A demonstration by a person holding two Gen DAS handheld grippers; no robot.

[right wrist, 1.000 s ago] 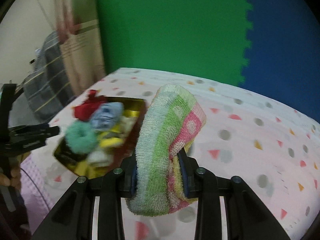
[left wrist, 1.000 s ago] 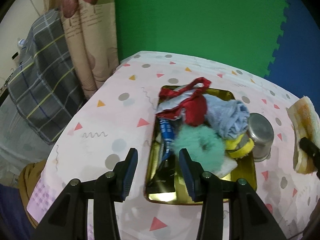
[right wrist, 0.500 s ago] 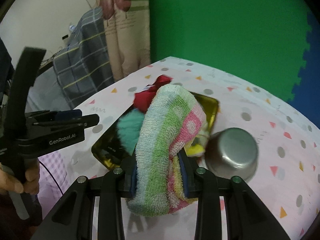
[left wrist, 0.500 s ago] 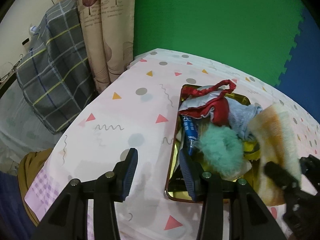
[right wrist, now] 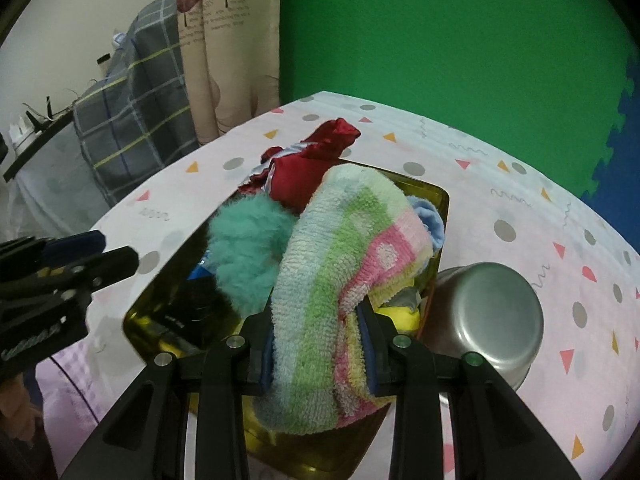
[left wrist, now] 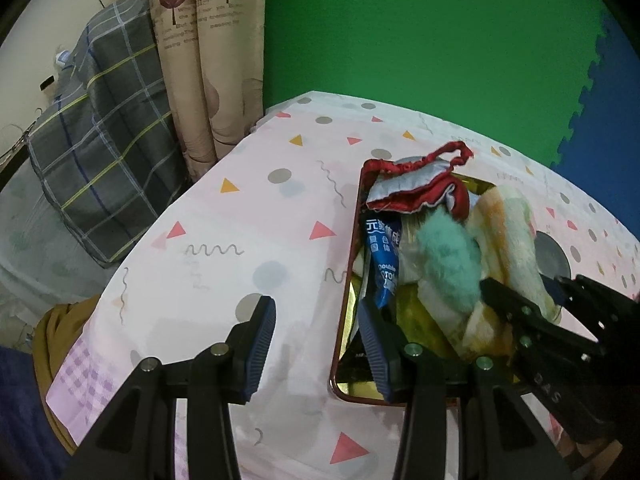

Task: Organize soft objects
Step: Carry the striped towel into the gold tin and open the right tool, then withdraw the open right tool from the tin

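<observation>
Right wrist view: right gripper (right wrist: 320, 334) clamps one folded striped towel (right wrist: 340, 272), held over the one gold tray (right wrist: 438, 200). In the tray: one teal fluffy piece (right wrist: 246, 252), one red cloth (right wrist: 304, 176), one pale blue cloth (right wrist: 430, 220). One steel cup (right wrist: 486, 312) lies just right of the tray. Left gripper (left wrist: 316, 350), jaws apart and empty, hovers at the tray's near left edge above the one patterned tablecloth (left wrist: 248, 216).
</observation>
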